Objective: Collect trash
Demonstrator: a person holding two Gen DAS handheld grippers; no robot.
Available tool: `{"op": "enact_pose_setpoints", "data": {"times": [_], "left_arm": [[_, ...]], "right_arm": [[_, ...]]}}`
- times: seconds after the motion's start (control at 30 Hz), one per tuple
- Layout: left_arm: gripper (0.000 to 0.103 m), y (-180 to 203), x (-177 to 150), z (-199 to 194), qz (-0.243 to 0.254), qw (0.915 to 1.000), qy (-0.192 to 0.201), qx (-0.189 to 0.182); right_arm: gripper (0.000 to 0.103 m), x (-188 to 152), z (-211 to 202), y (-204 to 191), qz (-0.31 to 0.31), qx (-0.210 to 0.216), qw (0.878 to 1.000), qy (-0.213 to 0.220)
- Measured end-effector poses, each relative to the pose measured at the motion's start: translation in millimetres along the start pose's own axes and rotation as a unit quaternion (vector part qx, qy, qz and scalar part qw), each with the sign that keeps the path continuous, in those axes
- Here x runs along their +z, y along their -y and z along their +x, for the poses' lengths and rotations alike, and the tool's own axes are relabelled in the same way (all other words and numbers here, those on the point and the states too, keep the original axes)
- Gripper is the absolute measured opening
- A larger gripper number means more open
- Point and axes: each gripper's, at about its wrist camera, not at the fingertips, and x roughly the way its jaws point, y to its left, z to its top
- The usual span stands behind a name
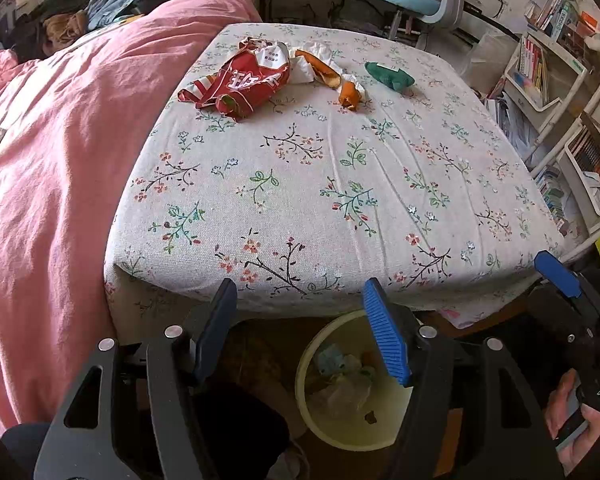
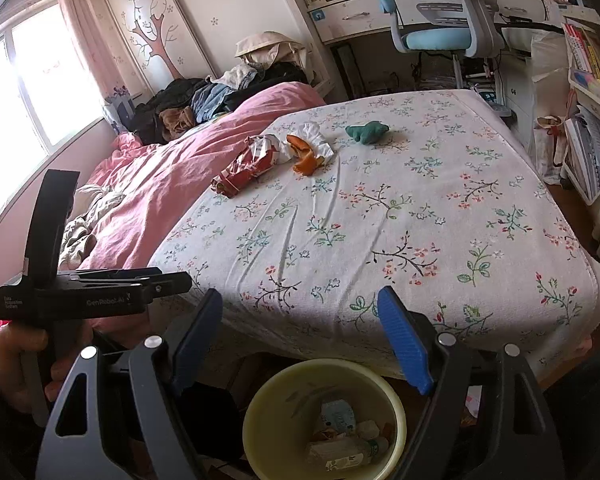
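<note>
Both claws, left claw (image 1: 300, 328) and right claw (image 2: 300, 336), are hanging open and empty over the bin (image 2: 324, 420). Red wrapper (image 1: 240, 84) is lying far across the bed (image 1: 340, 200), long axis slanting left; left claw is sitting nearer.

We see a bed covered by a white sheet printed with small flowers and twigs (image 2: 400, 216), creased in places. A rumpled pink duvet (image 1: 60, 152) lies along its left side, touching the sheet. Behind the duvet sits a heap of dark and blue clothes (image 2: 204, 100). Past the foot of the bed stands a grey swivel chair with a light-blue seat (image 2: 440, 36), near a white desk with a drawer (image 2: 352, 16). White shelves packed with books (image 1: 540, 68) line the right side.
</note>
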Motion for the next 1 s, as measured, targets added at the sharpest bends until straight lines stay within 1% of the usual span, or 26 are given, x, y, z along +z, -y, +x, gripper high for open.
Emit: {"op": "enact_pose_setpoints", "data": {"times": [1.0], "left_arm": [[0.064, 1.0, -0.9, 2.9, 0.003, 1.0, -0.004, 0.003]], "right_arm": [[0.077, 0.6, -0.4, 0.9, 0.001, 0.0, 1.0, 0.0]]}}
